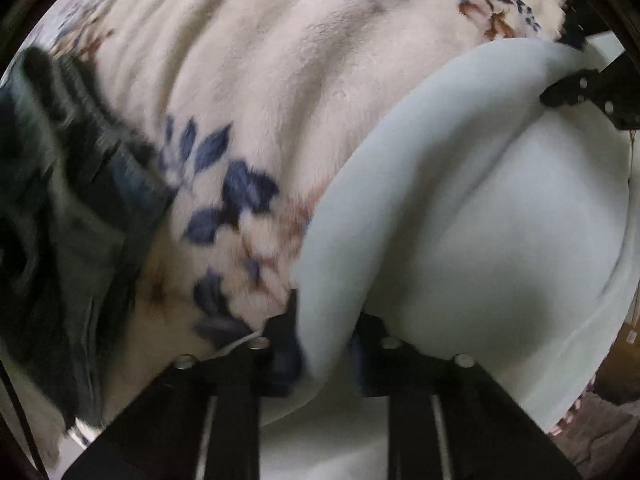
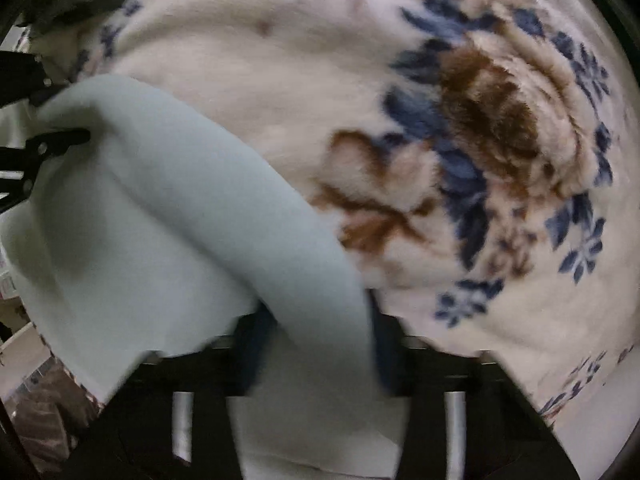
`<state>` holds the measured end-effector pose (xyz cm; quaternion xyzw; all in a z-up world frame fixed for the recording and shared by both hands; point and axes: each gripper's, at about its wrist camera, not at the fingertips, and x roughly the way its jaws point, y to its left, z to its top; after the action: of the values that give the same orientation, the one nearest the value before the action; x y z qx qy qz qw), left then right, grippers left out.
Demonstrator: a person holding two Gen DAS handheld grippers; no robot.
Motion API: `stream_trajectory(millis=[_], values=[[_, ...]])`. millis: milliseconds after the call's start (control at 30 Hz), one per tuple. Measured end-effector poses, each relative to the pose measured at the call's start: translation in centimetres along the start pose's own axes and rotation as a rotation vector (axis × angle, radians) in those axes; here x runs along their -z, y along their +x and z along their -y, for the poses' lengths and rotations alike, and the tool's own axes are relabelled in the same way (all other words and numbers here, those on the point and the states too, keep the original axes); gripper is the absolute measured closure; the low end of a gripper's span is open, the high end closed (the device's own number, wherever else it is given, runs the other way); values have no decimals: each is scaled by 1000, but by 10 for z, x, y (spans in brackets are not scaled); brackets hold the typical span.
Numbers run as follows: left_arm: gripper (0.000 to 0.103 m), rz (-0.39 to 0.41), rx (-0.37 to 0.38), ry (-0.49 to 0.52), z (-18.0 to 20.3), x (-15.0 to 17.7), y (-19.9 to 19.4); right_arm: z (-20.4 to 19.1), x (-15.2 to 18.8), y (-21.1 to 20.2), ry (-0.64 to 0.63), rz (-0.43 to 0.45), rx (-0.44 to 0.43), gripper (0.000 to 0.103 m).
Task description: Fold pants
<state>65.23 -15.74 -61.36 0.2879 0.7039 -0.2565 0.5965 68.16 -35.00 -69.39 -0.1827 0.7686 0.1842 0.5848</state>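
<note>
The pale blue-white pants (image 1: 460, 208) hang lifted above a floral fleece blanket (image 1: 248, 80). My left gripper (image 1: 326, 336) is shut on one edge of the pants, the cloth bunched between its black fingers. My right gripper (image 2: 316, 344) is shut on another edge of the same pants (image 2: 168, 208). Each gripper shows in the other's view: the right gripper (image 1: 576, 76) at the far right edge, the left gripper (image 2: 52, 120) at the far left edge, both pinching the cloth. The fabric sags between them. Both views are motion-blurred.
The cream blanket (image 2: 280, 60) with blue and brown flowers covers the bed under the pants. A heap of dark green and grey clothes (image 1: 60, 200) lies on the blanket at the left. Floor and clutter show past the bed edge (image 2: 44, 392).
</note>
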Motion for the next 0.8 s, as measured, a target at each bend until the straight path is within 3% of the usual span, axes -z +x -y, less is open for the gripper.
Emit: stream_trajectory(millis=[100, 267, 367, 500, 533, 667, 800], values=[[91, 59, -28, -42, 6, 19, -22, -8, 23, -15, 34, 41, 36, 84], [92, 187, -65, -184, 13, 65, -77, -16, 70, -54, 115, 136, 63, 86], [92, 255, -34, -318, 23, 105, -111, -21, 106, -76, 157, 194, 47, 86], [92, 313, 42, -499, 70, 148, -117, -44, 161, -105, 204, 266, 32, 87], [92, 319, 58, -535, 84, 140, -107, -63, 168, -110, 215, 280, 35, 87], [92, 289, 143, -655, 130, 186, -83, -126, 237, -103, 253, 308, 40, 87], [92, 188, 209, -685, 175, 222, -25, -177, 286, -53, 271, 246, 78, 87]])
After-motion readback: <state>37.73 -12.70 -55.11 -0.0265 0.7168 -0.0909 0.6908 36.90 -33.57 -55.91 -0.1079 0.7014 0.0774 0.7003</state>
